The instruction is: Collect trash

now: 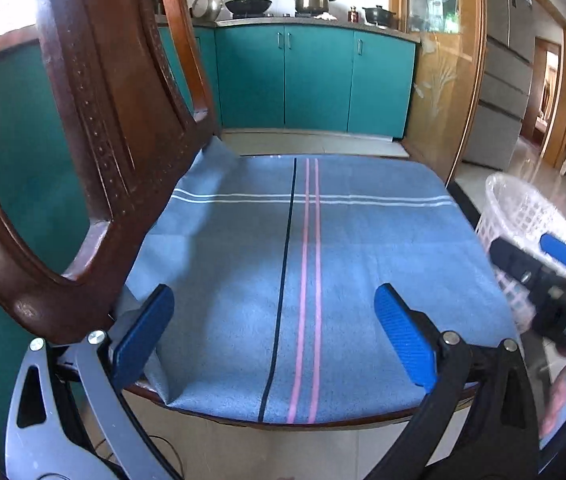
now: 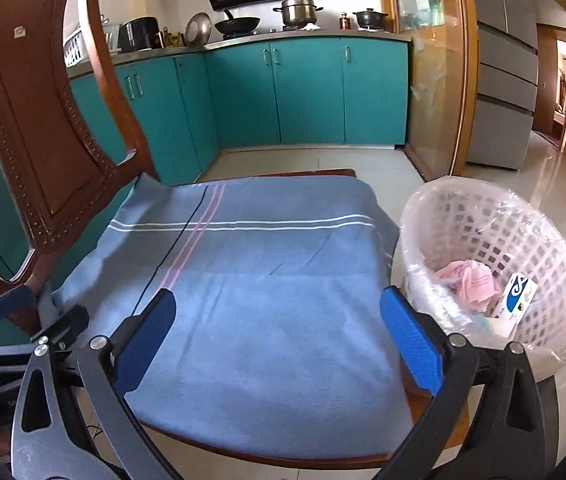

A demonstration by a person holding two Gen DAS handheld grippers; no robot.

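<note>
A white lattice trash basket (image 2: 523, 240) lined with clear plastic stands on the floor right of the chair. Inside it lie crumpled pink paper (image 2: 469, 282) and a small white and blue box (image 2: 517, 296). The basket also shows in the left wrist view (image 1: 519, 208). My left gripper (image 1: 275, 332) is open and empty above the near edge of the chair seat. My right gripper (image 2: 279, 332) is open and empty above the seat's near right part, just left of the basket. The right gripper shows from the side in the left wrist view (image 1: 555, 280). The blue striped cloth (image 2: 243, 280) on the seat bears no trash.
The wooden chair back (image 2: 39, 120) rises at the left of both views. Teal kitchen cabinets (image 2: 303, 92) with pots on the counter stand behind. A glass sliding door (image 2: 435, 80) and a grey fridge (image 2: 503, 80) are at the right. The floor is pale tile.
</note>
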